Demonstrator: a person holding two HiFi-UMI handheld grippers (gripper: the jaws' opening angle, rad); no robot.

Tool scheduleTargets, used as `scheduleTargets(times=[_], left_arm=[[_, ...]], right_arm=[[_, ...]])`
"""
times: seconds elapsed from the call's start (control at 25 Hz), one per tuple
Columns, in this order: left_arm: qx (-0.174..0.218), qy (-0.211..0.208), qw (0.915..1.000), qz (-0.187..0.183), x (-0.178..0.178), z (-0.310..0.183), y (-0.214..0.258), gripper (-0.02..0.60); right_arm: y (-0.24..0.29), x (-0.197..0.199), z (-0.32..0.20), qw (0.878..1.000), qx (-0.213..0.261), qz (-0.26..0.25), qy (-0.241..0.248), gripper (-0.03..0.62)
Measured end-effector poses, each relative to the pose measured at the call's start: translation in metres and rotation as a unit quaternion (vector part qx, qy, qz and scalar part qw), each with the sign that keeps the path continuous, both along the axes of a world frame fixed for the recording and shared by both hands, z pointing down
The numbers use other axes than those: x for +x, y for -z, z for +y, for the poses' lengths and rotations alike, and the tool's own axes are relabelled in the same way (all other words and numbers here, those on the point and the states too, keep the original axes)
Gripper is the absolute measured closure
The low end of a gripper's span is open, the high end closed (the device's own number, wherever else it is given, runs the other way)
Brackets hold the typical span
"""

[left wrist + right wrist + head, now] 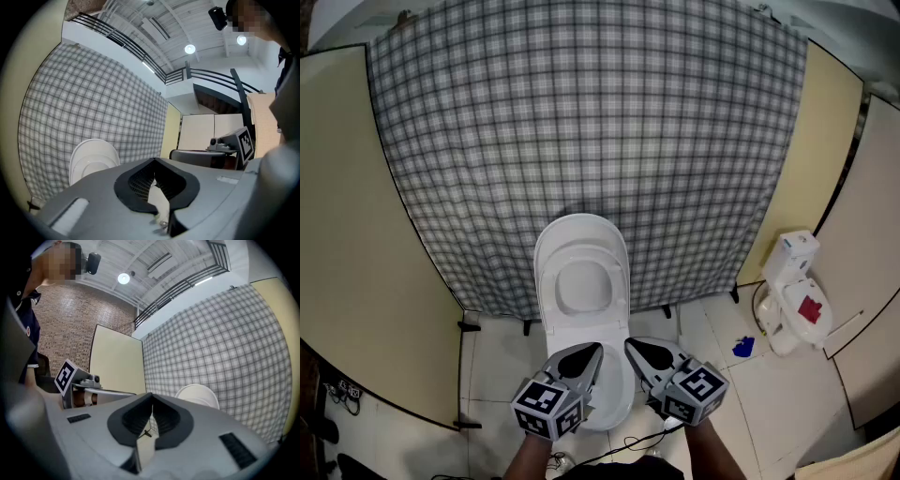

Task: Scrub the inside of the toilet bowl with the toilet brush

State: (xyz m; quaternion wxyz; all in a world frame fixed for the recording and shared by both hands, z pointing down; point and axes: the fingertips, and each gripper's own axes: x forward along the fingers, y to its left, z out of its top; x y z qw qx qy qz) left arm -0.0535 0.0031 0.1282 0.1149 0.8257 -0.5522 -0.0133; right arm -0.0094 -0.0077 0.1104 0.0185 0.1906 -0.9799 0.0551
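Held left gripper point(586, 356) and right gripper point(639, 352) at 6 o'clock, jaws clenched on nothing. Covered much of toilet bowl point(614, 386) just beyond; lid point(581, 277) raised toward 12. Could not identify white object point(797, 300) at 3 o'clock.

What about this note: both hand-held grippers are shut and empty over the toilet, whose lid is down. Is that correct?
Not quite. The toilet lid is raised, standing upright in front of the checked backdrop, as the head view shows. The rest holds: the left hand-held gripper and the right hand-held gripper are both shut and empty over the toilet.
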Motion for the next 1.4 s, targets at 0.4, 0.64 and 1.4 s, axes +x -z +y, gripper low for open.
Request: scheduleTargets(times=[0.4,0.64,1.4], left_arm=[[-0.034,-0.001,0.9994,0.005,0.027,-0.043,-0.045,0.58],[-0.061,-0.01,0.998,0.009,0.039,-0.045,-0.083,0.58],[-0.147,-0.014,0.9888,0.024,0.089,-0.053,-0.268,0.58]], right_arm=[[-0.041,0.048,-0.049,0.999,-0.029,0.019,-0.023,0.562],[-0.081,0.074,-0.061,0.997,-0.041,0.058,-0.043,0.56],[-0.334,0.182,-0.112,0.964,-0.127,0.199,-0.125,0.476]])
